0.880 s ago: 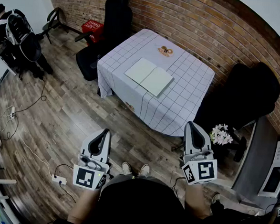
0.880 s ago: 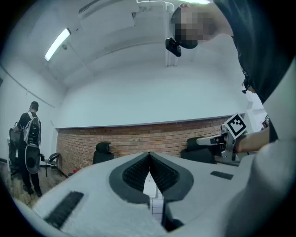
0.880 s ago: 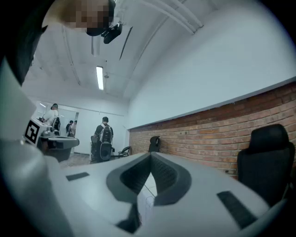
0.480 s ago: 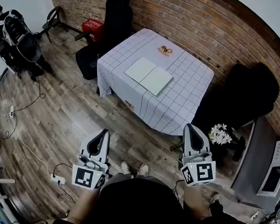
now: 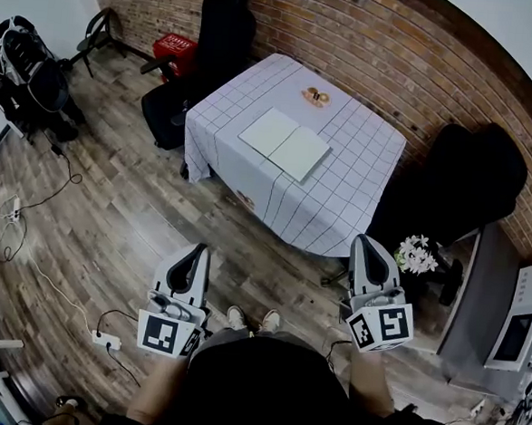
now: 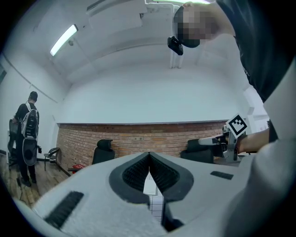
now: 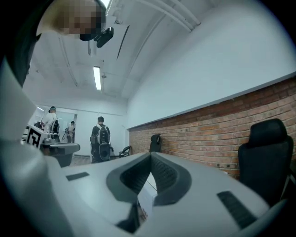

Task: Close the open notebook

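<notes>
Behind shut, empty jaws of left gripper (image 6: 149, 155) and right gripper (image 7: 150, 157), notebook (image 5: 284, 145) is barely showing — lying open, long axis running upper-left to lower-right.

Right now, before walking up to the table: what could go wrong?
1. The power strip lies on the floor close to the walking path and could be a trip hazard on the approach.
2. The left hand-held gripper and right hand-held gripper are both shut, so the flat open notebook may slide rather than fold.
3. The draped tablecloth could snag and drag the notebook.
</notes>
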The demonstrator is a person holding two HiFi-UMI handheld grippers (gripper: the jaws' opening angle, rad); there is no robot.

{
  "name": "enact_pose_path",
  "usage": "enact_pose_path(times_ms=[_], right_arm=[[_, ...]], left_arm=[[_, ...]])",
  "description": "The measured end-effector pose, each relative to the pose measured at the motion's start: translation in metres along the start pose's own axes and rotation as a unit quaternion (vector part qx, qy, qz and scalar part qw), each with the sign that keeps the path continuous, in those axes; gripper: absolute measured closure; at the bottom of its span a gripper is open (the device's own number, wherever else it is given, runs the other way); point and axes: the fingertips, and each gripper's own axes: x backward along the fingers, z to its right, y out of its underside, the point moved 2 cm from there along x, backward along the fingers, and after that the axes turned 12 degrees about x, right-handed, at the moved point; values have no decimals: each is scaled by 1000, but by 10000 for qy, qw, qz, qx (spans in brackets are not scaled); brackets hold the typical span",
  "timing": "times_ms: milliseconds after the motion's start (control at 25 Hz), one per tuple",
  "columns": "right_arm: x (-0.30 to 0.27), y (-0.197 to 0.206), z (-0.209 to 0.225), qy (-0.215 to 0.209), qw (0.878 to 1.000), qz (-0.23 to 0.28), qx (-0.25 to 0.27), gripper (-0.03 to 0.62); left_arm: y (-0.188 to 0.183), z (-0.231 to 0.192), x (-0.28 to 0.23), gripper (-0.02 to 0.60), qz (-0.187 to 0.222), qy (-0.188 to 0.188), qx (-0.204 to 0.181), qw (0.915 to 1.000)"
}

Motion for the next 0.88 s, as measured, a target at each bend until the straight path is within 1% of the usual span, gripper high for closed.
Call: enact_pose_path(times_ms=[160, 240, 360, 480, 680, 880], right_arm=[[-8, -5, -21, -26, 10000, -14, 41, 580], [-11, -3, -30, -32, 10000, -71, -45, 580], [-12, 5, -36, -4, 9996, -209, -163, 580], [-18, 17, -39, 12, 9991, -358, -225, 580], [-43, 30, -39, -28, 9985, -456, -291, 580], [-82, 40, -18, -14, 9980, -456, -440, 580]], left_arm=[[2, -19, 10, 558, 42, 36, 85, 9999], [7, -28, 14, 558, 24, 37, 193, 9998], [17, -36, 16, 558, -77, 57, 337, 9994], [25, -40, 14, 558, -190, 117, 356, 9991], [35, -59, -7, 558, -303, 132, 414, 9986], [36, -69, -46, 558, -371, 228, 281, 9987]])
